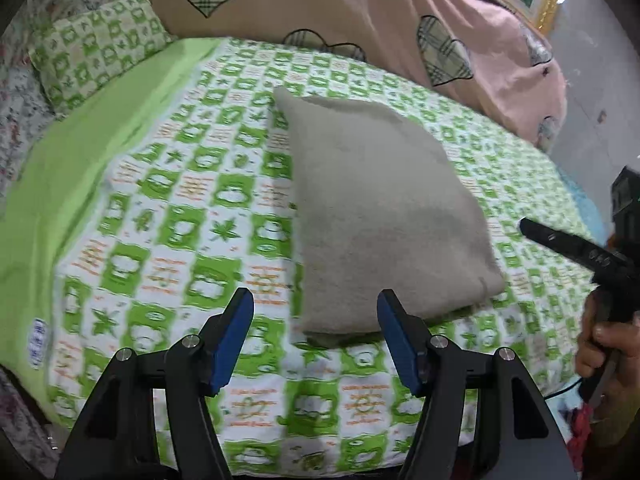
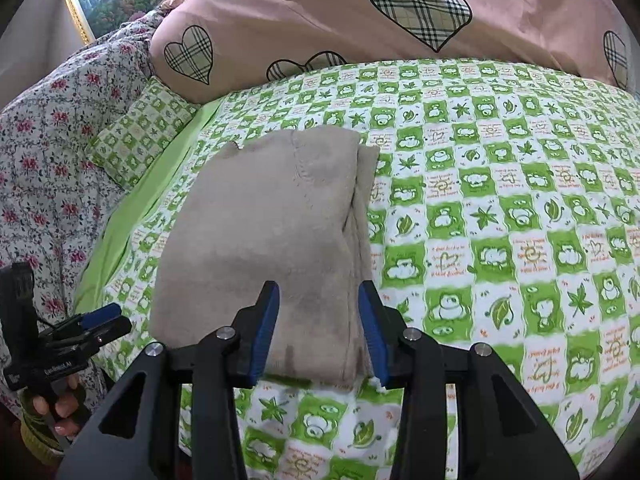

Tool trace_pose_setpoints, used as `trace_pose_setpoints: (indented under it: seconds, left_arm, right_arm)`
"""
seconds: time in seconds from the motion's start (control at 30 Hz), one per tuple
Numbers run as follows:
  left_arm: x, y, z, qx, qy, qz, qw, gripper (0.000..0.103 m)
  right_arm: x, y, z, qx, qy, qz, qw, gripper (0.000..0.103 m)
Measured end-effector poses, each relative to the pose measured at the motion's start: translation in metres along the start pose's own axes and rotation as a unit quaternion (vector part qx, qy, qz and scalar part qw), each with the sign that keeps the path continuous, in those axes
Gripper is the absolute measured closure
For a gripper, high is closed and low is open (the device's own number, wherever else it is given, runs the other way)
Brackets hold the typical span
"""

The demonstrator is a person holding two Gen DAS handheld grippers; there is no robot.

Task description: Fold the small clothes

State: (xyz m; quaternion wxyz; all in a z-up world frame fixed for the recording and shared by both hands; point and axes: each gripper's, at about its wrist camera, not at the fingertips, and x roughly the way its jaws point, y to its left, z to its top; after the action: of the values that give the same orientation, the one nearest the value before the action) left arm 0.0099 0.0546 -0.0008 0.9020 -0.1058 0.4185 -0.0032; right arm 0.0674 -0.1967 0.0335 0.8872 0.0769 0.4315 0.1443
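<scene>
A grey fleece garment (image 2: 268, 248), folded into a compact rectangle, lies on a green frog-print bedsheet (image 2: 520, 220) at the centre of the bed. The right gripper (image 2: 318, 332) hangs over its near edge, blue fingers (image 2: 264, 332) parted and empty, the cloth visible between them. The left gripper (image 1: 316, 340) sits at the garment's seven o'clock, jaws wide, holding nothing. A pink heart-print quilt (image 2: 340, 12) fills twelve o'clock. The fold looks complete; best to lift both straight away, snagging no layers.
</scene>
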Motion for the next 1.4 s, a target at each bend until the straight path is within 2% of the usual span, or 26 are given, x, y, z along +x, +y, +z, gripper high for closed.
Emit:
trace_pose_setpoints:
  seconds: [0.1,0.2,0.27,0.37,0.53,0.73,1.03,1.4]
  left_arm:
    - [-0.002,-0.005,0.003,0.018,0.001,0.056,0.9983,0.031]
    - [-0.003,-0.009,0.003,0.032,-0.001,0.086,0.9957,0.029]
    - [-0.003,-0.009,0.002,0.038,-0.002,0.098,0.9945,0.024]
    - [-0.002,-0.012,0.0,0.046,-0.002,0.114,0.9924,0.023]
    - [0.002,-0.015,-0.002,0.056,0.005,0.134,0.9894,0.022]
    - [0.006,-0.017,0.003,0.06,0.01,0.161,0.9851,0.021]
    - [0.016,-0.016,0.024,0.054,0.007,0.175,0.9832,0.02]
    - [0.032,-0.02,0.047,0.047,0.002,0.166,0.9849,0.02]
  right_arm:
    - [0.001,0.004,0.002,0.002,0.001,0.011,1.0,0.06]
    - [0.002,0.01,-0.003,-0.011,0.009,0.018,1.0,0.055]
    - [0.003,0.017,-0.012,-0.025,0.015,0.016,0.999,0.044]
    - [0.003,0.021,-0.022,-0.038,0.019,0.013,0.999,0.037]
    - [0.0,0.022,-0.037,-0.047,0.023,0.015,0.999,0.031]
    - [-0.002,0.02,-0.036,-0.047,0.019,0.009,0.999,0.028]
    - [0.011,0.02,-0.013,-0.053,0.02,0.003,0.998,0.025]
    - [0.035,0.027,0.007,-0.067,0.028,0.007,0.997,0.025]
